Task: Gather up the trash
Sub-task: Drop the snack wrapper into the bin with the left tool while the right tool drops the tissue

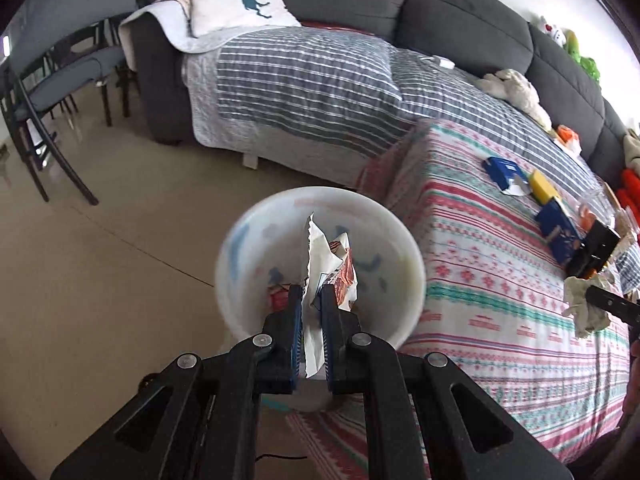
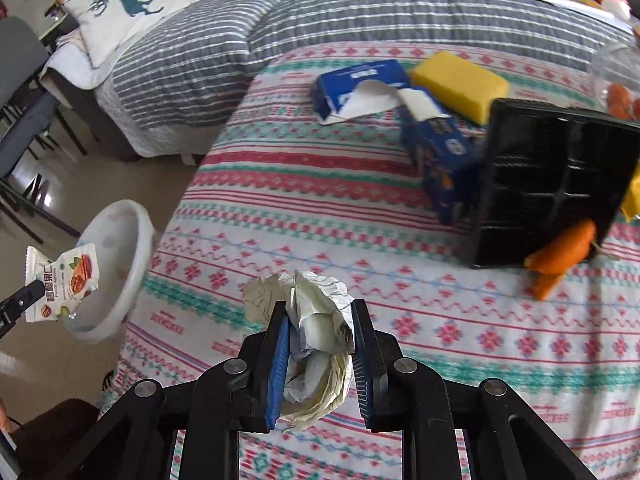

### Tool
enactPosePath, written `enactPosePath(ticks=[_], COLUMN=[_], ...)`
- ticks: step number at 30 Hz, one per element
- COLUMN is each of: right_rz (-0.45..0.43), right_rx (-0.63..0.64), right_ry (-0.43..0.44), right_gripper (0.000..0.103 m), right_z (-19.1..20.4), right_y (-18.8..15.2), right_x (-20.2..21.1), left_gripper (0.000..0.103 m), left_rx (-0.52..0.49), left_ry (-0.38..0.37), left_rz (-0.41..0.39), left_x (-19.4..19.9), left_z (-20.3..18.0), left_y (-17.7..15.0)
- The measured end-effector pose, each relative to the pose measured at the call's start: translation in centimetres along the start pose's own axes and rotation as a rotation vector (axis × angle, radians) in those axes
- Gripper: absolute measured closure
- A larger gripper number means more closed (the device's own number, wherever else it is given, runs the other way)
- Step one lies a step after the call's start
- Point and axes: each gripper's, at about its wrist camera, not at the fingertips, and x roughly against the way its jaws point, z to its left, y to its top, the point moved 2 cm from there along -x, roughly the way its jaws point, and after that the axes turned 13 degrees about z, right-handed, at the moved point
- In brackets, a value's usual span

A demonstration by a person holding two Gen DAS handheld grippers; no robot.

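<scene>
While both grippers are loaded, the scene reads like this:

Left gripper (image 1: 311, 300): jaws clenched on a snack wrapper (image 1: 320, 264), low centre of the left wrist view; the wrapper stands up between the blue pads.

Snack wrapper: white with a red-brown picture — held over the mouth of the white bin (image 1: 248, 240); in the right wrist view it shows at the left edge (image 2: 66, 280), just in front of the bin (image 2: 120, 240).

White bin: on the floor (image 1: 80, 272) beside the patterned blanket (image 1: 500, 280); some scraps lie inside.

Right gripper (image 2: 318, 320): jaws grasping a crumpled paper ball (image 2: 316, 320), bottom centre of its view, above the patterned blanket (image 2: 320, 200).

Paper ball: off-white, also seen at the right edge of the left wrist view (image 1: 580, 304).

Upper right of the right wrist view: blue boxes (image 2: 360, 84) with a torn flap, a yellow sponge (image 2: 460, 80) just beside them, a black tray (image 2: 548, 184) — tilted, with an orange thing (image 2: 560, 256) at its lower edge.

Far side: grey sofa (image 1: 460, 12) with a striped cover (image 1: 304, 76) and a deer pillow (image 1: 236, 0).
</scene>
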Motion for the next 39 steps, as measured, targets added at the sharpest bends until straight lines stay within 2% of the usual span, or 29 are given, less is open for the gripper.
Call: enactPosePath(ticks=[5,6,7,9,10,14,19,25,34,37,39], right_rz=[-0.02,-0.023,-0.026,-0.033,-0.034,-0.02,-0.004,0.027,0.022,0.003,-0.006], right_rx=[0.034,0.04,0.047,0.07,0.086,0.128,0.164,0.158,0.167,0.163,0.143], right_ry=[0.013,0.019,0.023,0.019,0.014,0.02,0.046,0.094,0.082,0.092,0.113], right_gripper=[0.078,0.078,0.078,0.078,0.078,0.077,0.077,0.077,0.076,0.071,0.057], right_z=[2.6,3.2,3.8,5.0,5.8,8.7,12.3,15.4,18.4,18.7,18.5], right_y=[0.4,0.5,0.6,0.8,1.0,1.7,3.0,4.6,6.4,6.7,6.9], right_x=[-0.5,-0.5,-0.5,-0.5,-0.6,-1.4,-3.3,-5.7,-7.7,-7.5,-7.3], left_gripper=[0.088,0.072,0.041,0.014,0.012,0.011,0.011,0.01,0.01,0.01,0.01], left_rx=[0.009,0.012,0.019,0.051,0.057,0.056,0.108,0.112,0.116,0.113,0.112], left_ry=[0.035,0.046,0.059,0.11,0.126,0.174,0.143,0.148,0.152,0.15,0.151], left_rz=[-0.025,-0.011,0.007,-0.009,-0.022,0.003,0.045,0.039,0.027,0.024,0.022], left_x=[0.1,0.1,0.0,0.4,0.7,1.0,1.1,1.6,2.3,2.4,2.5], left_z=[0.7,0.9,1.0,1.4,1.7,2.6,4.6,5.7,6.4,6.4,6.3], left_y=[0.6,0.7,0.8,0.6,0.6,0.1,-0.6,-0.9,-0.5,-0.5,-0.4])
